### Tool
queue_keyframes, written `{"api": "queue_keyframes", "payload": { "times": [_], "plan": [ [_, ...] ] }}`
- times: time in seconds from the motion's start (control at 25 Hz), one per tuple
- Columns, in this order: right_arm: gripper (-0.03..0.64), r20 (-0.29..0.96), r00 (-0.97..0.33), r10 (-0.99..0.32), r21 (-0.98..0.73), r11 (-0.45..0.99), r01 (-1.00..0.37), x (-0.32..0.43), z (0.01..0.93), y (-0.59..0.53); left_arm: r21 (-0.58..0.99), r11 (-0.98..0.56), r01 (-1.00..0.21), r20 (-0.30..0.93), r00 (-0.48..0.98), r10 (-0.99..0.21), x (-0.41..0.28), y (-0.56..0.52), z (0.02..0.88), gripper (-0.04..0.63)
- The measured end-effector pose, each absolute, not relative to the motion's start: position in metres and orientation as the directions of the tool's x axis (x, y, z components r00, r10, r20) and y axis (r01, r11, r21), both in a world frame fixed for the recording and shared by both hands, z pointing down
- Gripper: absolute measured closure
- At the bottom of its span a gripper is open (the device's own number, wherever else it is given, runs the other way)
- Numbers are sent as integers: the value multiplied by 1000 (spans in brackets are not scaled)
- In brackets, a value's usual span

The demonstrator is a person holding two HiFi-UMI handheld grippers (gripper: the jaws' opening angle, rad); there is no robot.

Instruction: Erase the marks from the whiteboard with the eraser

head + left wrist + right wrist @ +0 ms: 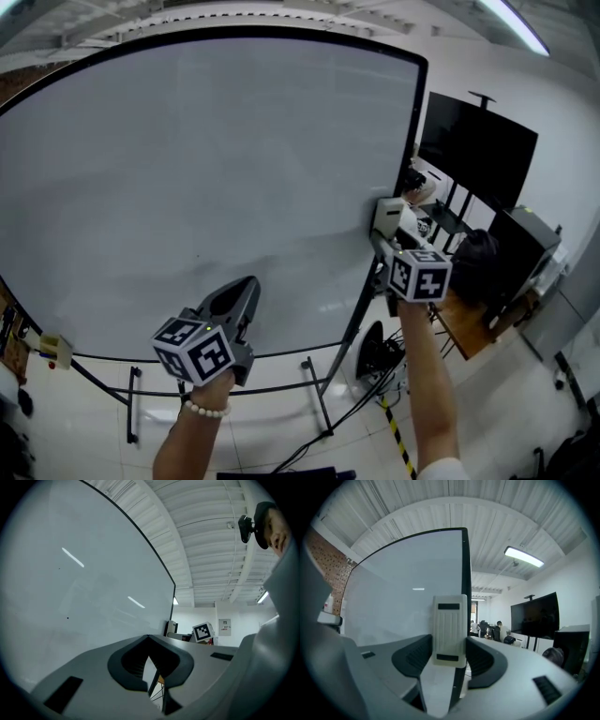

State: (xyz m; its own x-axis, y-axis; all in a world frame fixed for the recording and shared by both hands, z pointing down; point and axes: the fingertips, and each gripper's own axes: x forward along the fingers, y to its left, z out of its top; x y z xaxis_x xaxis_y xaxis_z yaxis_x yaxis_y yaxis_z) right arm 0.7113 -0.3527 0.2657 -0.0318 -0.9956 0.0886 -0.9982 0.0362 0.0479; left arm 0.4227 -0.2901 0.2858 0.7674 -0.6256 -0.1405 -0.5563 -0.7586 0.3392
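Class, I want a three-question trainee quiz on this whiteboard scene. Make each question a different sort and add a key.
1. True or false: the left gripper has the eraser between its jaws.
2. Multiple choice: which edge of the whiteboard is the right gripper nearest in the head view? A) left B) right C) top
3. Fill in: in the head view, the dark screen stands to the whiteboard's ____.

Key: 1 false, since the right gripper's jaws hold it and the left jaws are together on nothing; 2 B; 3 right.
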Motion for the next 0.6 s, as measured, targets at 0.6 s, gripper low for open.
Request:
{"api": "queue_keyframes", "payload": {
  "times": [0.6],
  "plan": [
    [365,71,5,-997,15,-4,-1000,634,275,-355,343,-733,-587,-127,744,-656,333,-274,287,597]
  ]
}}
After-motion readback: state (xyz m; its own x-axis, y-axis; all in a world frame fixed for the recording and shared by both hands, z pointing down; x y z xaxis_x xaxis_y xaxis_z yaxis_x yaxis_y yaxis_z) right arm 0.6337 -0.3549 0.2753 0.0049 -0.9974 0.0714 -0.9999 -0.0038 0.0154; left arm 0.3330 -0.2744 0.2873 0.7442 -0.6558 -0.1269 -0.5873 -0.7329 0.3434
